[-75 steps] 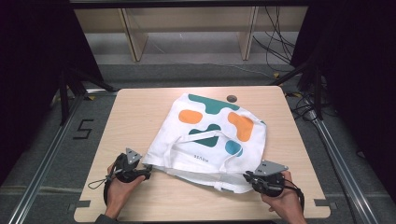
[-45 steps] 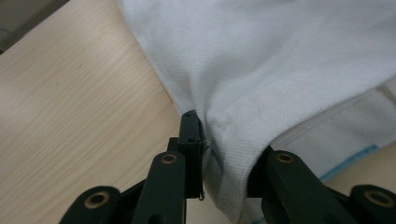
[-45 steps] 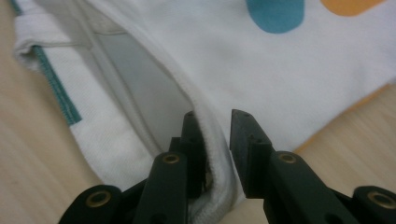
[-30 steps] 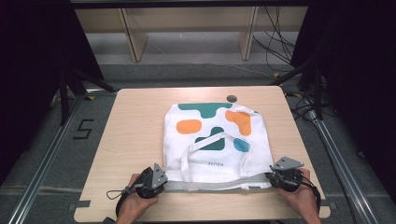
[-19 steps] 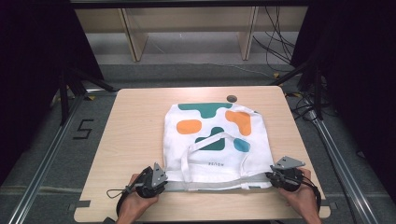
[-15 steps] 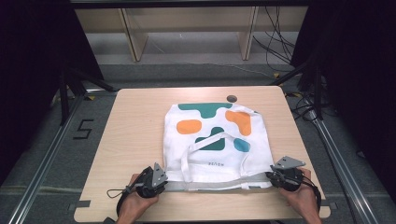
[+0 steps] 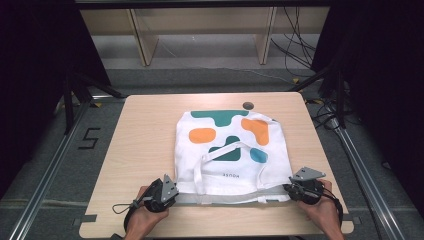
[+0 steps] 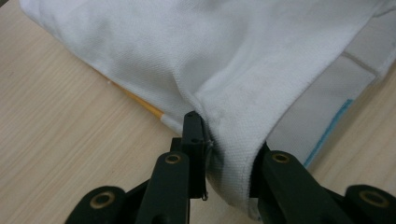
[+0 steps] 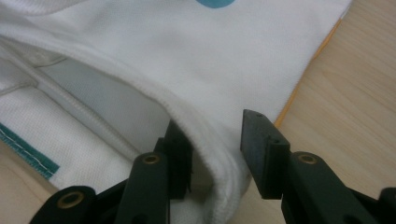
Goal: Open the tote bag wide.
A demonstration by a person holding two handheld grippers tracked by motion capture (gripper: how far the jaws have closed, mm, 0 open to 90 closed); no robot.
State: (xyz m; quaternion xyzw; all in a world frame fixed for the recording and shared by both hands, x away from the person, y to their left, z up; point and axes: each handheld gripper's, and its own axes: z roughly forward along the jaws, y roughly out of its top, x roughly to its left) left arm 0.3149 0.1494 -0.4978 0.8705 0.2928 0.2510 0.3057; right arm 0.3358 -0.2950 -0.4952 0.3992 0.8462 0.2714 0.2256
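A white tote bag (image 7: 230, 150) with teal and orange blobs lies flat on the wooden table (image 7: 145, 130), its open mouth toward the front edge and its handles folded over it. My left gripper (image 7: 172, 192) holds the near left corner of the mouth. In the left gripper view the bag (image 8: 210, 46) is bunched between the jaws of the left gripper (image 8: 229, 140), which press on it. My right gripper (image 7: 290, 189) is at the near right corner. There the bag's rim (image 9: 205, 135) passes between the jaws of the right gripper (image 9: 215, 135), which have just been opening; one jaw stands off the cloth.
A dark round hole (image 7: 247, 105) sits in the table just behind the bag. The table's front edge runs close under both hands. Bare wood lies to the left and right of the bag. Wooden shelf legs (image 7: 142, 40) stand on the floor beyond.
Since the earliest frame both grippers have drawn the bag toward the front edge and squared it up. Over the last second nothing has visibly moved.
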